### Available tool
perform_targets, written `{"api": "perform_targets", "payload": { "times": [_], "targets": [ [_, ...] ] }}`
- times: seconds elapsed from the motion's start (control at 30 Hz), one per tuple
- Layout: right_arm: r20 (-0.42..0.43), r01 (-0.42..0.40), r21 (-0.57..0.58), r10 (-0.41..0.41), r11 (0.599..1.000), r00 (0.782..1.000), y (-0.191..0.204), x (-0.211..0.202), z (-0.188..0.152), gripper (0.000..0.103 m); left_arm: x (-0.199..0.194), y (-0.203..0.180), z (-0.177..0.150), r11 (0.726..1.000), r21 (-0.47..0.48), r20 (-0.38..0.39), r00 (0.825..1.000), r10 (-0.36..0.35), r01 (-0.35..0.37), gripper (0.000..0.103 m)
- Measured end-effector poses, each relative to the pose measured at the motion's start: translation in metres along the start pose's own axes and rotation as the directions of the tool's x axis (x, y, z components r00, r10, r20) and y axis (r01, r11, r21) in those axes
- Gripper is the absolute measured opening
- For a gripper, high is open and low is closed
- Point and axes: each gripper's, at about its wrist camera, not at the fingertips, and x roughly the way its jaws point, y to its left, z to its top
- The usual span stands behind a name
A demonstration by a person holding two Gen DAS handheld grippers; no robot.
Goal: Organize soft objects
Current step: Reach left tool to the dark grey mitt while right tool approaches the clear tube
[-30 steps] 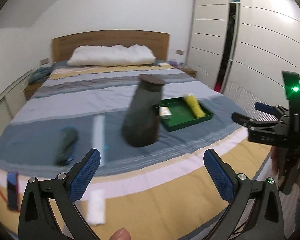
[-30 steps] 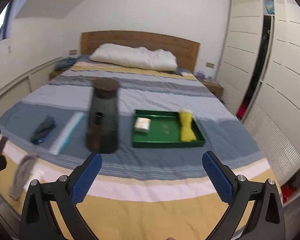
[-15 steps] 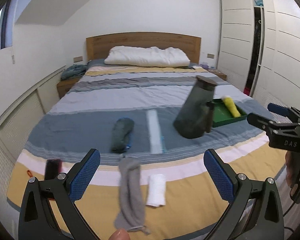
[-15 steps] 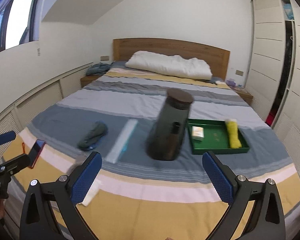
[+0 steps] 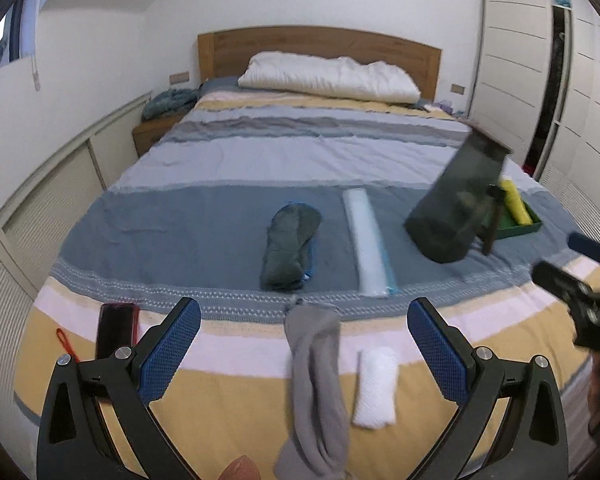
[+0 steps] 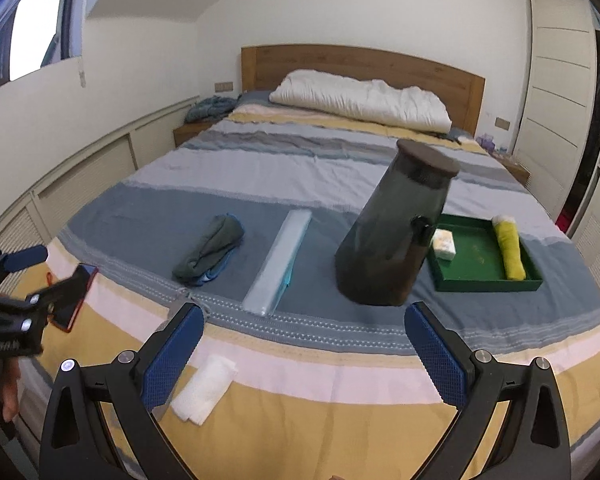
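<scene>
Soft items lie on a striped bed. A grey cloth point(image 5: 314, 392) stretches toward me near the foot edge, with a folded white cloth point(image 5: 375, 394) point(image 6: 205, 388) to its right. Further back rest a dark green rolled cloth point(image 5: 288, 246) point(image 6: 210, 248) and a long pale blue roll point(image 5: 368, 242) point(image 6: 278, 264). A green tray point(image 6: 482, 276) point(image 5: 518, 230) holds a yellow roll point(image 6: 509, 248) and a small pale pad point(image 6: 444, 244). My left gripper point(image 5: 304, 346) hangs open over the grey cloth. My right gripper point(image 6: 304, 344) is open above the bed's foot, holding nothing.
A dark, tall lidded jug point(image 6: 392, 240) point(image 5: 458, 204) stands beside the tray. A red phone point(image 5: 116, 330) point(image 6: 74, 300) lies at the left foot corner. A white pillow point(image 5: 332, 78) sits by the headboard. Wardrobe doors point(image 6: 560, 92) line the right wall.
Both views have swung left over the last second. The grey and white cloths came into sight under the left gripper. Nothing on the bed has moved, and both grippers stay open.
</scene>
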Motion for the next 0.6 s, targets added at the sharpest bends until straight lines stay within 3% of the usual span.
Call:
{"api": "perform_targets", "payload": {
  "times": [0.13, 0.27, 0.5, 0.6],
  "targets": [
    [-0.03, 0.023, -0.001, -0.023, 1.0, 0.999, 0.009, 0.042, 0.013, 0.103, 0.049, 0.012, 0.018, 0.999, -0.014, -0.03, 0.999, 0.035, -0.035, 0.102],
    [-0.069, 0.043, 0.001, -0.043, 0.999, 0.997, 0.016, 0.086, 0.023, 0.103, 0.109, 0.012, 0.032, 0.998, 0.038, -0.082, 0.995, 0.05, -0.047, 0.102],
    [-0.124, 0.086, -0.059, -0.093, 0.995, 0.988, 0.032, 0.154, 0.031, 0.102, 0.215, 0.011, 0.046, 0.998, 0.061, -0.234, 0.972, -0.015, 0.03, 0.102],
    [-0.138, 0.086, -0.072, -0.095, 0.994, 0.986, 0.034, 0.178, 0.034, 0.102, 0.247, 0.008, 0.05, 0.997, 0.075, -0.276, 0.961, 0.004, 0.018, 0.102]
  ]
}}
